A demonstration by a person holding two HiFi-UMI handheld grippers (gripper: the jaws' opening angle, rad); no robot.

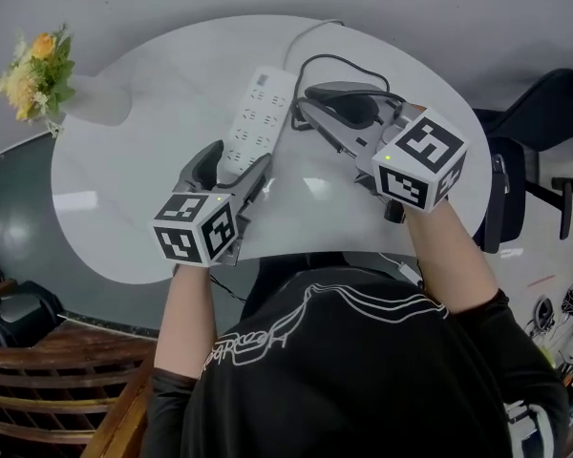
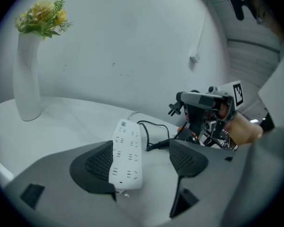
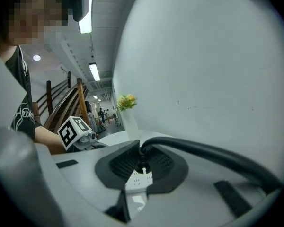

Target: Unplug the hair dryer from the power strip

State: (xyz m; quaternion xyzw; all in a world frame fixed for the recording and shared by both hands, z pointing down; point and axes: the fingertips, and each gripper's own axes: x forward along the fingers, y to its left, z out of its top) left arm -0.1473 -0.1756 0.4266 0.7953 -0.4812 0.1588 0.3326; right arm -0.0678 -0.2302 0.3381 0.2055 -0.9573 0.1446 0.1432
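While the left tongs [image 1: 239, 163] sit spread wide over the near end of the white power strip [image 1: 258, 108], one pad close against its left edge and the other standing clear on the right, the right tongs [image 3: 142, 163] are clenched on the black plug [image 2: 176, 107]. Seen from the left gripper view, the plug hangs in the air beyond the strip, its prongs bare and out of the sockets. Its black cord [image 3: 203, 150] arcs away from the clenched pads, and a loop of it lies on the white tabletop [image 1: 143, 151] beside the strip's far end. The strip lies flat, its own white lead running toward the far edge. A white vase [image 2: 27, 79] of yellow flowers stands well apart on the left.
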